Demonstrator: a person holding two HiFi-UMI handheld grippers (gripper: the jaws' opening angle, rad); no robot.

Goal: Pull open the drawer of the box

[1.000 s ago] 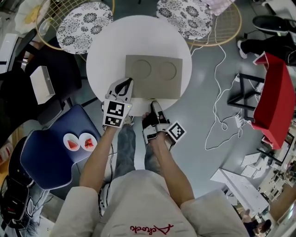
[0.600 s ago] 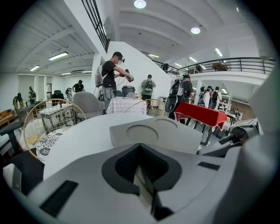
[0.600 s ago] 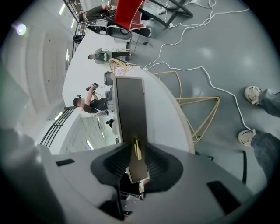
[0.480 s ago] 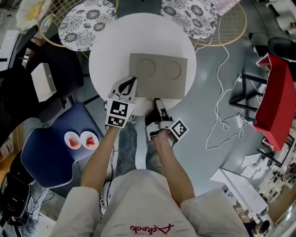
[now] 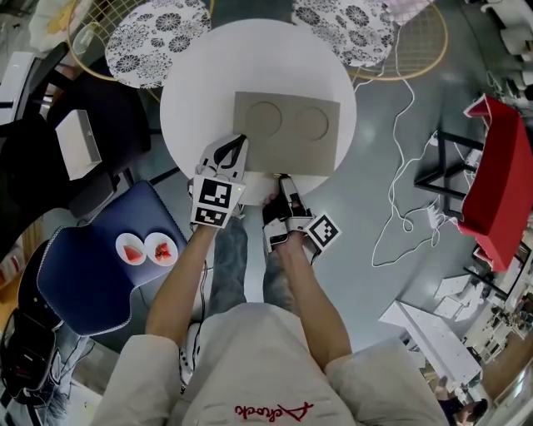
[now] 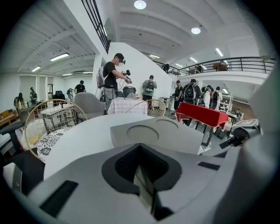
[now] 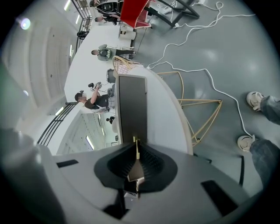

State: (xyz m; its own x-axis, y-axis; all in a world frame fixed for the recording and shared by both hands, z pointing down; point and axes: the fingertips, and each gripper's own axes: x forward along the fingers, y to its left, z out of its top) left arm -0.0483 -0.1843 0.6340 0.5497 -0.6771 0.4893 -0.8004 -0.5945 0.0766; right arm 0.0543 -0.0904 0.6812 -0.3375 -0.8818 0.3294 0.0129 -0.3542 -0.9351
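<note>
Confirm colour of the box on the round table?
The box is plain greyish-beige, with two round recesses in its top. It shows best in the head view.

box (image 5: 287,133): 1 | table (image 5: 196,83): 1 | grippers (image 5: 236,145) (image 5: 284,180): 2 | wire chairs (image 5: 154,37) (image 5: 358,25): 2

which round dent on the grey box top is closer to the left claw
The left-hand round dent, nearest the corner of the flat grey box where the left claw sits; the right-hand dent lies further off.

Matt cardboard: flat rectangular grey-brown box (image 5: 287,133). Smooth, satin: round white surface (image 5: 187,91). Polished, glossy: grey floor (image 5: 366,291). Paper-like: thin yellowish drawer tab (image 7: 137,147).
</note>
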